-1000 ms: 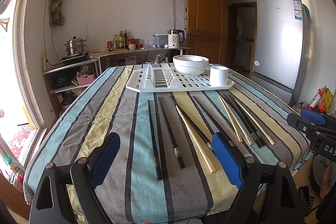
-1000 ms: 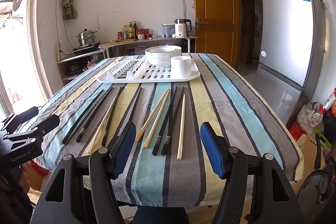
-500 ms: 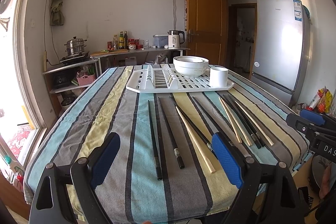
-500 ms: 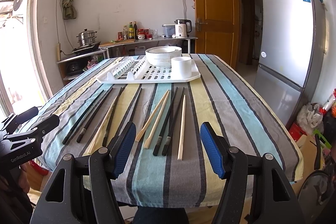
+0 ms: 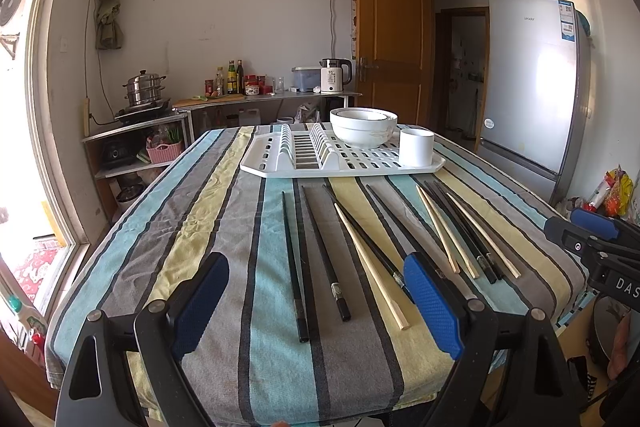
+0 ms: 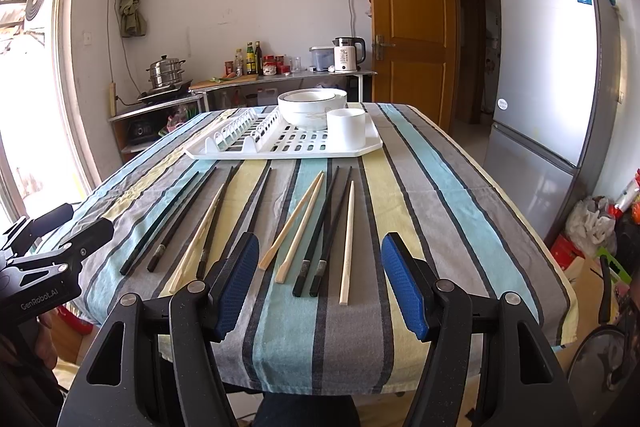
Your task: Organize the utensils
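At the near edge of a surface (image 6: 448, 211) covered in a striped cloth, two hand-held claws hang side by side, each seen from its own camera. The left claw (image 5: 316, 301) is spread wide with nothing between its blue pads; the right claw (image 6: 320, 281) is likewise released and empty. Neither touches anything.

Just beyond the claws, loose chopsticks lie in a rough row, pointing away toward the far end of the surface. Some are dark, such as a black chopstick (image 5: 294, 267) lying near the left claw, and some are pale, such as a wooden chopstick (image 6: 347, 241) lying nearest the right claw's right-hand pad. They lie flat, a few crossing or touching their neighbours, and none has been gathered up.

Past the chopsticks sits a white drying rack (image 6: 280, 145) with upright slots. On it stand white bowls (image 6: 310, 107), apparently stacked, and a white cup (image 6: 346, 129) just beside them. The cup looks a likely place for the chopsticks, though that is a guess.

The chopsticks look light, stiff and thin, and the dark ones may be smooth enough to slip. Lying flat against cloth, they leave little room for a pad to get under. Gripping one across its thicker near end, clear of its neighbours, seems the safest hold.

Behind the surface are a counter with bottles and a kettle, a wooden door, and a silver refrigerator.
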Demonstrator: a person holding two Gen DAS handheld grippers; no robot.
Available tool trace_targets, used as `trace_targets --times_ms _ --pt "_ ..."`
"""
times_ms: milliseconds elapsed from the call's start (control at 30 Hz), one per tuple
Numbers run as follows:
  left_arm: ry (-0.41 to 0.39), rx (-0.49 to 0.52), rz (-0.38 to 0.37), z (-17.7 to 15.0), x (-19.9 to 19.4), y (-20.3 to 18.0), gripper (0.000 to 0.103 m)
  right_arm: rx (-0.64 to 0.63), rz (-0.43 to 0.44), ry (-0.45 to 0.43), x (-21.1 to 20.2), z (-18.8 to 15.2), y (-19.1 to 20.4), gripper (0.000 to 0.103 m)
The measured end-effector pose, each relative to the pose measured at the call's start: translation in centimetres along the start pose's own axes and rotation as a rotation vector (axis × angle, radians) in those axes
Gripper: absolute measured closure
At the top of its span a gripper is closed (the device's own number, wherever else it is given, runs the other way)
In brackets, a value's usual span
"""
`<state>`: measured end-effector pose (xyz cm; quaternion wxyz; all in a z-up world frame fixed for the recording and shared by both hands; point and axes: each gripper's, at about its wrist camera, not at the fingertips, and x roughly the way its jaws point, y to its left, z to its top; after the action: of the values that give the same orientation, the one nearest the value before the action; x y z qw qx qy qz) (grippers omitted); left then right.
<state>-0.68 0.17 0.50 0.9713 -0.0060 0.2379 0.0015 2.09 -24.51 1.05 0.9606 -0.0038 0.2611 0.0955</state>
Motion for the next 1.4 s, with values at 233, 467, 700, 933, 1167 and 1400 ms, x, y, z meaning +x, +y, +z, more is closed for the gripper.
trace_targets --times_ms 233,467,700,933,1167,1400 --pt "-0.001 0.001 0.0 0.0 0.0 0.1 0.013 0.0 0.001 0.0 0.0 0.0 0.0 0.039" --pt "-0.001 0.0 -0.001 0.0 0.0 0.1 0.013 0.0 0.0 0.001 0.0 0.0 0.0 0.039" --pt "-0.001 -0.001 0.002 0.0 -0.1 0.0 0.013 0.0 0.001 0.001 0.0 0.0 0.0 0.039" --pt "0.003 0.003 0.003 0.0 -0.1 0.0 0.013 0.0 0.003 0.002 0.0 0.0 0.0 0.039" --pt "0.056 0.007 0.013 0.3 1.9 0.3 0.013 -0.005 0.011 0.016 0.9 0.4 0.1 0.039" --pt "0.121 0.001 0.023 1.2 5.1 1.3 0.02 -0.019 0.023 0.051 3.5 1.1 0.1 0.039"
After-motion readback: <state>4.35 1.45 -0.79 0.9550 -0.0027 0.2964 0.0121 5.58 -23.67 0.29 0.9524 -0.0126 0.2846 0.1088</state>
